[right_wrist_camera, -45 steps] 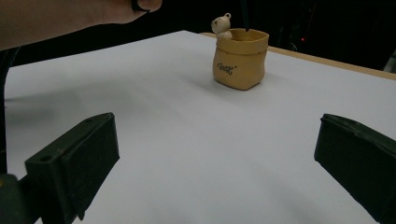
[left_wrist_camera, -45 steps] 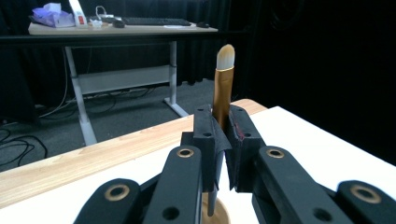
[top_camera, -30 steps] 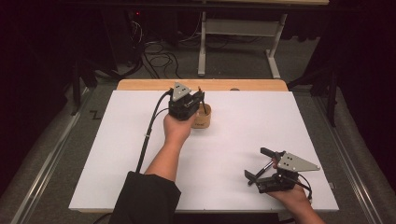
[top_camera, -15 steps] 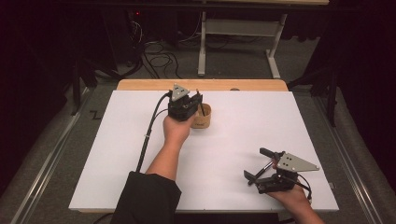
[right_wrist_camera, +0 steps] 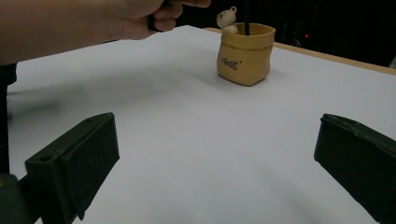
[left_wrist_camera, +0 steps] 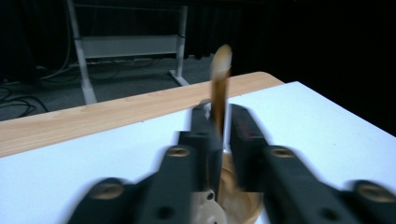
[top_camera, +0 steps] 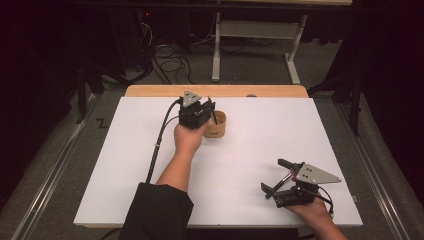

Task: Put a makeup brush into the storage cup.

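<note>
Stick [left_wrist_camera: 219,88] upright between left gripper [left_wrist_camera: 219,128] jaws

We see the white bench [top_camera: 260,150] brightly and evenly lit from above, while the room behind falls off almost black. Shadows are soft: a faint one lies under the forearm [right_wrist_camera: 56,23] in the right gripper view. The left gripper view is blurred; the left hand-held gripper [left_wrist_camera: 223,126] and brown stick [left_wrist_camera: 219,88] smear. No glare.
</note>
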`<state>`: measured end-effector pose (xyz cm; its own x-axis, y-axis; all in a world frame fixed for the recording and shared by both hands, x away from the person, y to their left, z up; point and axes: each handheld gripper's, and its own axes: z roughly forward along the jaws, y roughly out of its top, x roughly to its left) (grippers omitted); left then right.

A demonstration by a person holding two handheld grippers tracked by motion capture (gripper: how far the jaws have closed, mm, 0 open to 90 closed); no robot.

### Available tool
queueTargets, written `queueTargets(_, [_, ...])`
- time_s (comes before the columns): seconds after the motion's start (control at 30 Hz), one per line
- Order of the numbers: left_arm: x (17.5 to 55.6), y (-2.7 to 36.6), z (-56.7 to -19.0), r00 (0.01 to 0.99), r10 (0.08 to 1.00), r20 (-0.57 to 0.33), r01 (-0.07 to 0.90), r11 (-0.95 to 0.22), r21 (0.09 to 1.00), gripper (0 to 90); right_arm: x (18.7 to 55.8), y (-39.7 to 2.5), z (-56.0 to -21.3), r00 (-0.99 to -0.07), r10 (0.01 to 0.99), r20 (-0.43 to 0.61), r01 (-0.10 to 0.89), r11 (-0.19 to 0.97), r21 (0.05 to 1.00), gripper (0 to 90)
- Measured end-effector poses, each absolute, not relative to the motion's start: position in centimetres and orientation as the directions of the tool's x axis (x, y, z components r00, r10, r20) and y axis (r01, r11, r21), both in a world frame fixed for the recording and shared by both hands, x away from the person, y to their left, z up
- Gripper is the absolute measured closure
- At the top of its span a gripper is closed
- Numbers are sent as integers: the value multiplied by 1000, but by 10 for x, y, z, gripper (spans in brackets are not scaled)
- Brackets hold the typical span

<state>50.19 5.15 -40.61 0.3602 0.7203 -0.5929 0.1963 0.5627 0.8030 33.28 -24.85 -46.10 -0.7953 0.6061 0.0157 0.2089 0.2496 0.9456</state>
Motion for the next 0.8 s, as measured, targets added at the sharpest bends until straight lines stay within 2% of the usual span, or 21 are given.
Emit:
queueTargets(0.03, [503,52,-405,344,728,-593,191,564,803,523,333,-248,-461,-795,606,16,209,249,945,3])
queueTargets(0.1, [504,54,-404,323,732,-599,191,570,799,334,333,-248,-461,-795,606,16,210,249,945,3])
queueTargets(0.17, [505,58,-404,294,748,-595,196,562,804,215,333,-248,-461,-796,606,14,207,250,946,3])
queueTargets(0.27, [504,65,-404,279,757,-591,202,555,807,175,332,-248,-461,-796,606,16,208,249,946,3])
queueTargets(0.8, [471,92,-409,290,745,-601,213,562,799,144,333,-246,-462,-798,602,-2,198,265,944,3])
